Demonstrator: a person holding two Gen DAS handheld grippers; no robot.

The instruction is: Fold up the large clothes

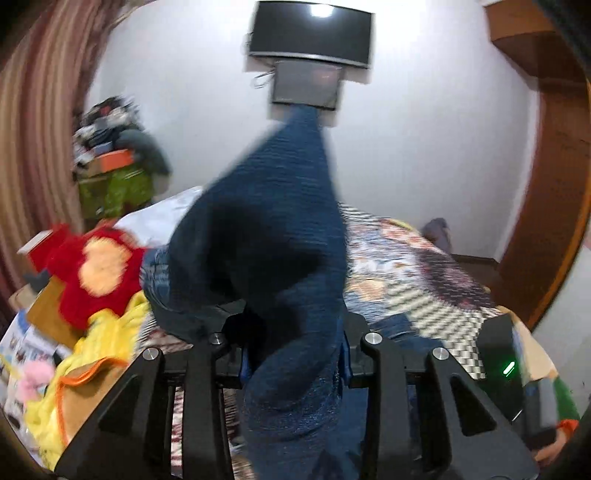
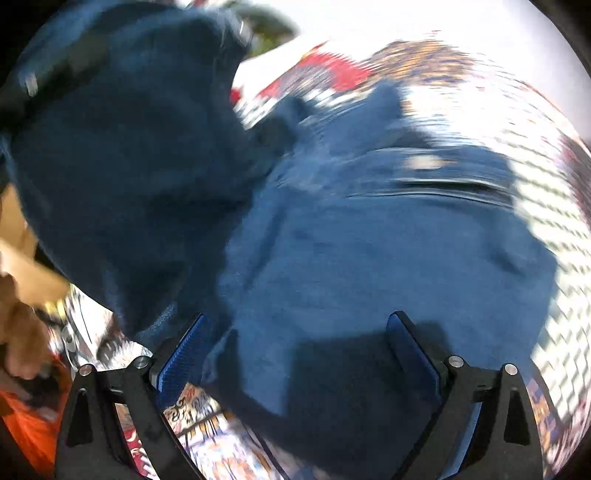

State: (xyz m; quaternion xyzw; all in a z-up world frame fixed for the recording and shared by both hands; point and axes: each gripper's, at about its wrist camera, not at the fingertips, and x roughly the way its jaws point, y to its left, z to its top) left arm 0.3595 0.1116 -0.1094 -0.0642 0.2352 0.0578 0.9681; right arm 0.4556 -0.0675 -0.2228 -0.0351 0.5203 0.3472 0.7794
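Observation:
A pair of dark blue jeans [image 1: 280, 229] is bunched between the fingers of my left gripper [image 1: 295, 354], which is shut on the cloth. The denim rises in front of the lens and hides the fingertips. In the right wrist view the rest of the jeans [image 2: 369, 240] lies spread on the patterned bedspread [image 2: 554, 221], with a darker lifted fold [image 2: 129, 166] at the left. My right gripper [image 2: 299, 354] hovers over the near edge of the denim. Its blue pads [image 2: 184, 354] stand wide apart and press on nothing.
A red and yellow plush toy [image 1: 96, 269] and a yellow cloth [image 1: 96, 350] lie on the bed's left side. A pile of clutter [image 1: 110, 155] stands by the striped curtain. A television [image 1: 310, 33] hangs on the wall. A hand [image 2: 22, 332] shows at the left.

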